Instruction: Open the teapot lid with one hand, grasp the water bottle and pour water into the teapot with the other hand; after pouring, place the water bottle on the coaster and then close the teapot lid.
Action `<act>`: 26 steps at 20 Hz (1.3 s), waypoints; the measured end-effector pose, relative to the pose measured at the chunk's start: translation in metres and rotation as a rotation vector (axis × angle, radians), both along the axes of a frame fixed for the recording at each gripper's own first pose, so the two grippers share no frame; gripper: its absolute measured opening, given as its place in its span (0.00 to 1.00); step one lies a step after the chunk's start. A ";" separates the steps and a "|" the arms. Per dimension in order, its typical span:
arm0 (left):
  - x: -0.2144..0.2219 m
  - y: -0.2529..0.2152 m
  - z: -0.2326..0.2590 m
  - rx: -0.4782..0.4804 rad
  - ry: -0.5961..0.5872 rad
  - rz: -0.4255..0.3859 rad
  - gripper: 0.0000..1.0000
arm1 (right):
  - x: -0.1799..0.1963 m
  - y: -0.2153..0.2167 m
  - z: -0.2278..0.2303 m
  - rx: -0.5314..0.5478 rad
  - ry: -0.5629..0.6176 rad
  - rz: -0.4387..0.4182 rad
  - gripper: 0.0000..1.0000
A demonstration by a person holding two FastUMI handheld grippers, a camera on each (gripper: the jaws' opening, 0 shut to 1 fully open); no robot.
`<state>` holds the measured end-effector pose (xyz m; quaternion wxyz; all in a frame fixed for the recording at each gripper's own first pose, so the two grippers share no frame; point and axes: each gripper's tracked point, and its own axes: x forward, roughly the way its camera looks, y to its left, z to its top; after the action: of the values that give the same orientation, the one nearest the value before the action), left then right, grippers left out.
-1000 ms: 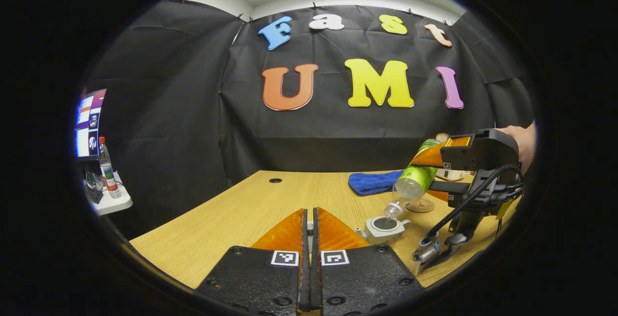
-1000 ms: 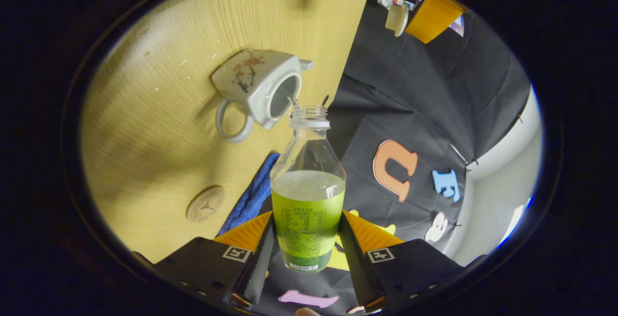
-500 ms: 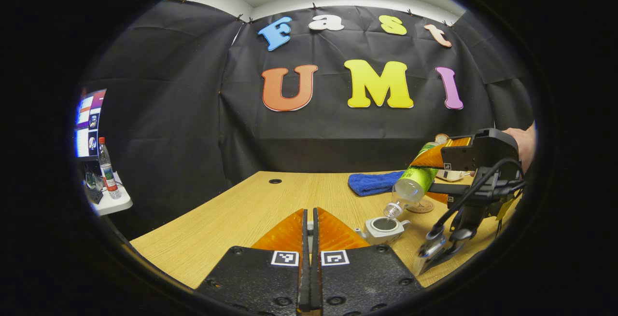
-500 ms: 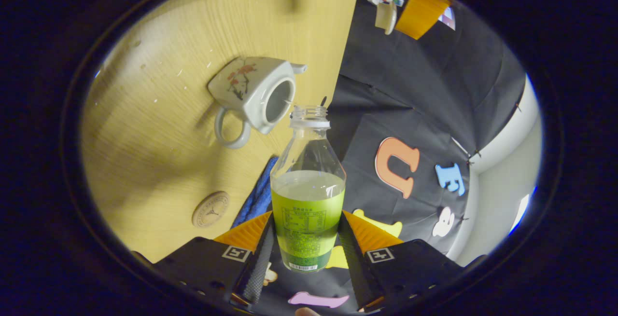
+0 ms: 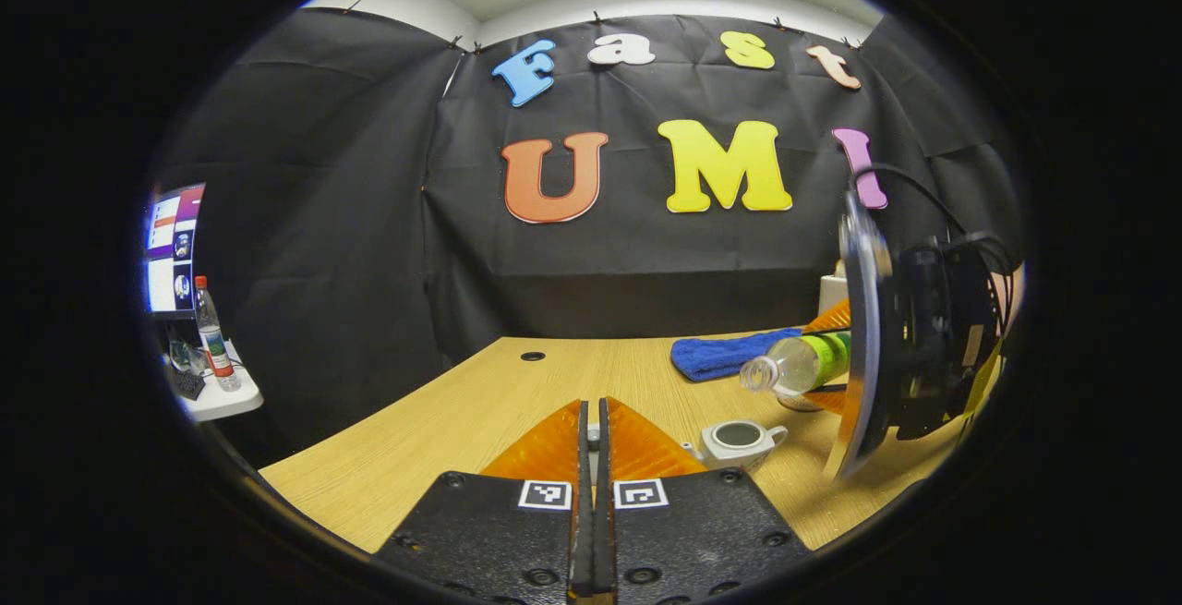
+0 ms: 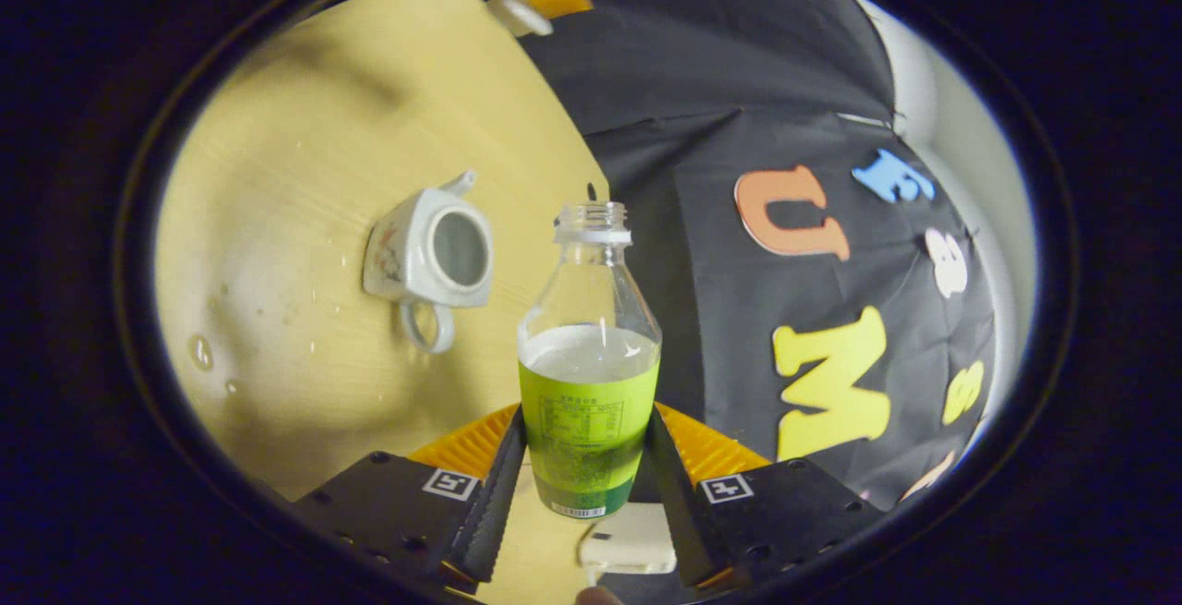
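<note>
The white teapot [image 5: 739, 439] stands lidless on the wooden table [image 5: 480, 411], right of my left gripper [image 5: 596, 416]. That gripper is shut on the teapot lid, a small pale piece between its fingers; the lid [image 6: 517, 12] also shows in the right gripper view, held high at the far edge. My right gripper [image 6: 586, 466] is shut on the green-labelled water bottle [image 6: 589, 383], uncapped and about half full. In the left gripper view the bottle [image 5: 794, 365] lies nearly level above and just behind the teapot. In the right gripper view the teapot [image 6: 427, 254] sits left of the bottle's mouth.
A blue cloth [image 5: 720, 356] lies at the back of the table, behind the bottle. Water drops [image 6: 199, 351] dot the wood near the teapot. A side table at far left carries a monitor [image 5: 171, 245] and another bottle [image 5: 211, 332]. A cable hole [image 5: 532, 356] marks the tabletop.
The right gripper has rolled back, lifting the bottle's mouth up and away from the teapot opening; the thin stream of water has stopped. My left gripper has barely moved.
</note>
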<state>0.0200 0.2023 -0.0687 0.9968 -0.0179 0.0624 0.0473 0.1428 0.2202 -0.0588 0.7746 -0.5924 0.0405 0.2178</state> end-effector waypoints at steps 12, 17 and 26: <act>0.004 -0.032 0.016 -0.005 -0.029 -0.045 0.02 | 0.070 -0.061 0.036 1.060 0.330 -0.259 0.72; 0.004 -0.037 0.019 0.009 -0.037 -0.050 0.03 | 0.083 -0.069 0.015 1.136 0.348 -0.295 0.72; 0.005 -0.042 0.020 0.026 -0.035 -0.061 0.02 | 0.084 -0.069 0.011 1.110 0.362 -0.336 0.72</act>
<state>0.0252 0.1602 -0.0489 0.9988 -0.0040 0.0451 0.0173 0.2267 0.1511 -0.0482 0.9724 -0.0391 0.1449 0.1786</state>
